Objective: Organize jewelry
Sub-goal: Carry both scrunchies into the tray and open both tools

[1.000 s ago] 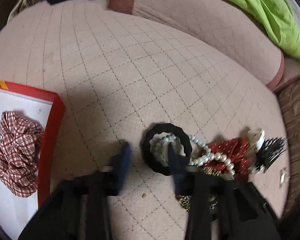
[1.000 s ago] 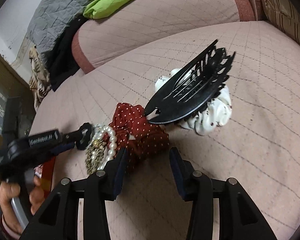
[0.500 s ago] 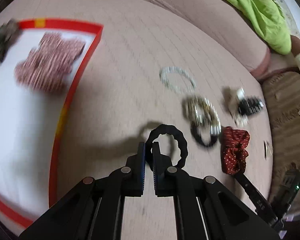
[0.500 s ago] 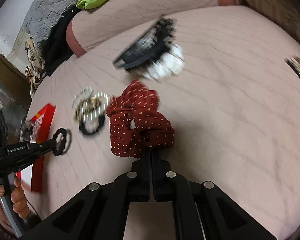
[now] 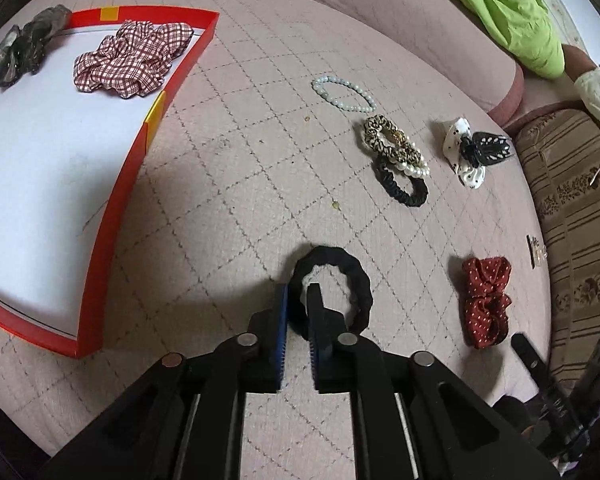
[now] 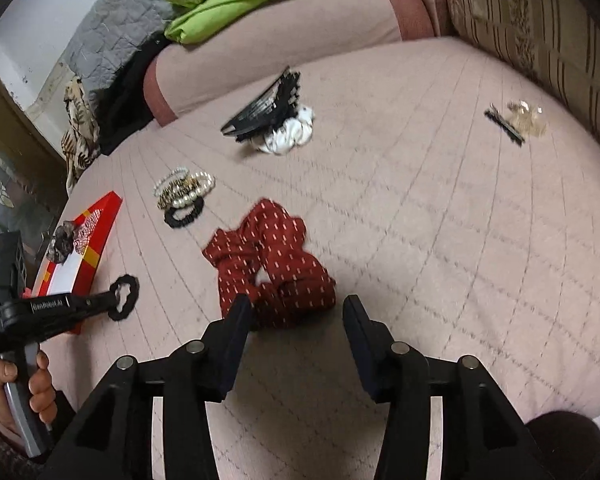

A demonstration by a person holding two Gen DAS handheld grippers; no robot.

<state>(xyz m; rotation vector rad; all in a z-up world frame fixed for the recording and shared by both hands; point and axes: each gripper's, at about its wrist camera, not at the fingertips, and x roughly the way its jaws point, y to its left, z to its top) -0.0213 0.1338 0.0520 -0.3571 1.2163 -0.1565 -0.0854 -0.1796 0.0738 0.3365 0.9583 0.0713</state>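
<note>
Left gripper (image 5: 298, 304): clamped on black scrunchie (image 5: 332, 292) – red tray (image 5: 120, 184) off to its left, nearer this hand.
Right gripper (image 6: 296, 316): just opened, nothing held – red dotted scrunchie (image 6: 270, 264) lying just ahead on bed (image 6: 440, 220).

Matt quilted cloth cushion (image 5: 228, 152), glossy pearl bracelet (image 5: 342, 92), fabric red dotted scrunchie (image 6: 270, 264)

Black claw (image 5: 298, 312) arms, silver screws, blue pads, grey handle, white lettering
</note>
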